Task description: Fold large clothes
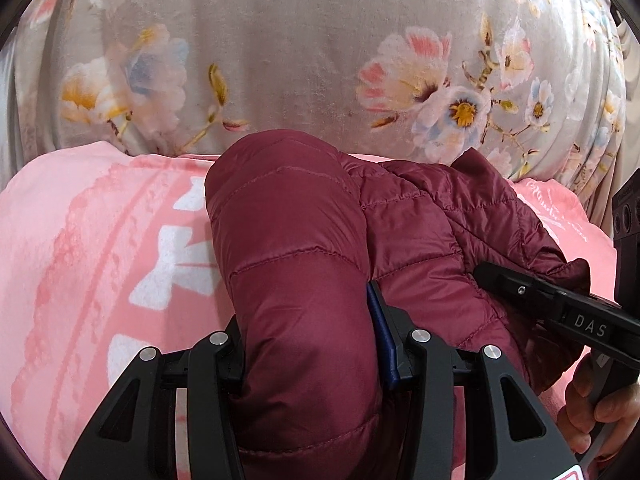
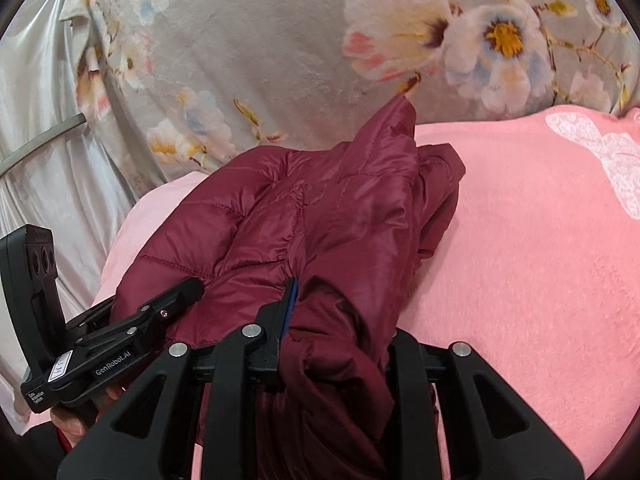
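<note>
A maroon quilted jacket [image 1: 304, 240] lies bunched on a pink blanket [image 1: 80, 260]. My left gripper [image 1: 308, 332] is shut on a thick puffy fold of it, with the blue pad pressed into the fabric. In the right wrist view the same jacket [image 2: 320, 220] rises to a crumpled peak, and my right gripper [image 2: 340, 320] is shut on a gathered bunch of its cloth. Each gripper shows in the other's view: the right one's fingers [image 1: 516, 286] reach the jacket's right side, and the left one's fingers [image 2: 160, 308] reach its left side. The far fingers are hidden by fabric.
A grey floral blanket [image 1: 300, 60] rises like a wall behind the pink blanket [image 2: 520, 260]. Silvery draped cloth [image 2: 40, 120] hangs at the left in the right wrist view. A person's hand [image 1: 600, 408] grips the right handle.
</note>
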